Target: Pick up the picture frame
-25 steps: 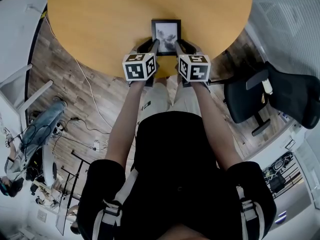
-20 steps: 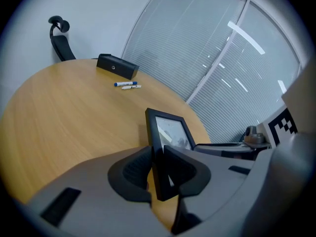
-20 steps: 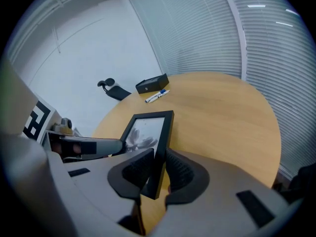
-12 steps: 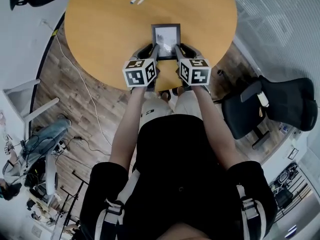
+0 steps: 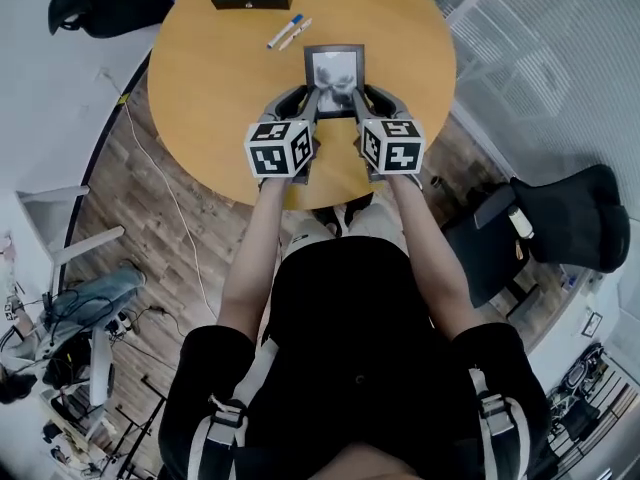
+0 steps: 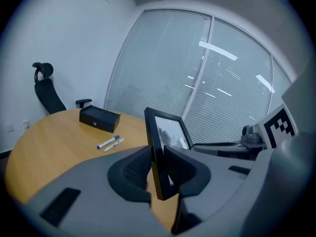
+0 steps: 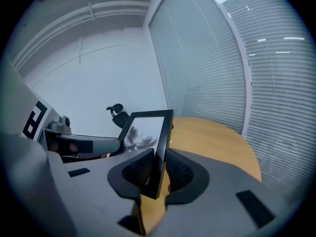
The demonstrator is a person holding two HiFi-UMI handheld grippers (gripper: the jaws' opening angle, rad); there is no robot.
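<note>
- Grey left claw (image 6: pixel 159 169) and right claw (image 7: pixel 158 169) each pinch a side rail of the picture frame (image 5: pixel 334 76).
- Frame hangs upper centre of the head view, seemingly clear of the wooden desk (image 5: pixel 220 78).
- Likely light, stiff and glossy; the glass looks fragile, so grip the rails.

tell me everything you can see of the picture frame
The picture frame is small and rectangular, with a glossy black border around a glazed grey ink-like print. It is held above the wooden table, tilted face up. The left gripper jaws clamp its left edge, and the right gripper jaws clamp its right edge.
</note>
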